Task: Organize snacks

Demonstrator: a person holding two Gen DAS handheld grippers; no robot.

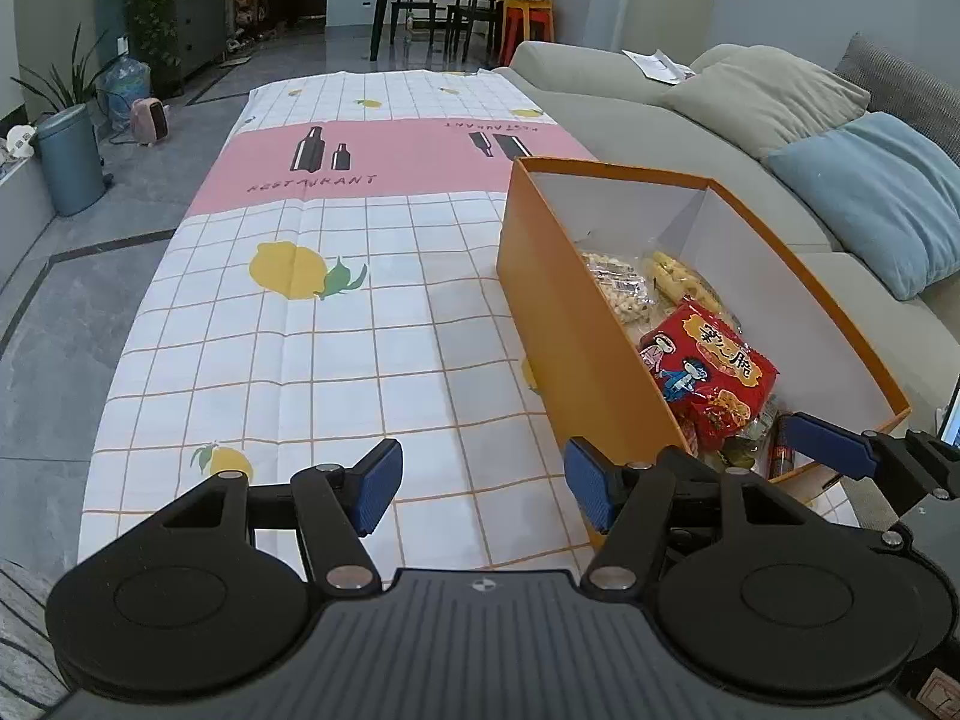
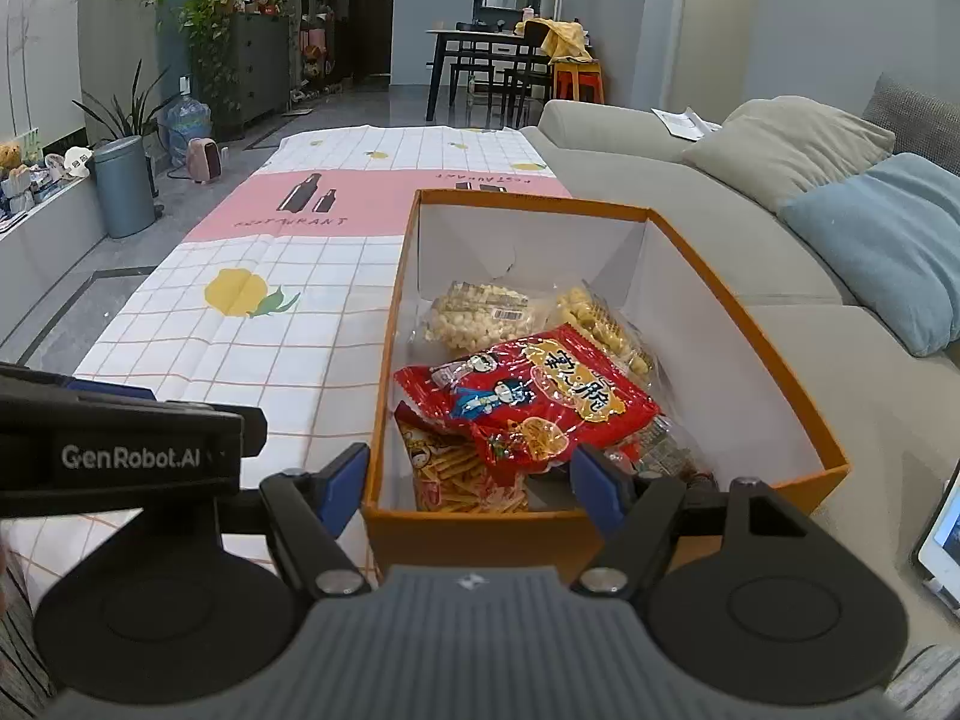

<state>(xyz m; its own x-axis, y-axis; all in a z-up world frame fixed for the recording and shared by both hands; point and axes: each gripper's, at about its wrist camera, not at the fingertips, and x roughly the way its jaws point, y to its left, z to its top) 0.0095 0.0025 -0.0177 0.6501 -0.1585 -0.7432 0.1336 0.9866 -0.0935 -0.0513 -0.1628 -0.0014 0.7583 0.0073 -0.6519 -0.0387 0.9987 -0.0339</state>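
An orange box (image 1: 558,312) (image 2: 384,372) with a white inside stands on the table's right side. It holds several snack bags: a red bag (image 1: 714,372) (image 2: 540,396) on top, a clear bag of pale puffs (image 1: 618,291) (image 2: 480,315), a bag of yellow snacks (image 1: 678,279) (image 2: 606,324) and an orange stick-snack bag (image 2: 462,474). My left gripper (image 1: 483,483) is open and empty above the tablecloth, left of the box. My right gripper (image 2: 471,489) is open and empty over the box's near wall; one of its fingers (image 1: 828,444) also shows in the left wrist view.
The table wears a checked cloth (image 1: 336,324) with lemons and a pink band. A grey sofa (image 1: 690,120) with beige and blue cushions (image 1: 882,192) runs along the right. A tablet (image 2: 945,534) lies at right. A bin (image 1: 69,159) and plants stand left.
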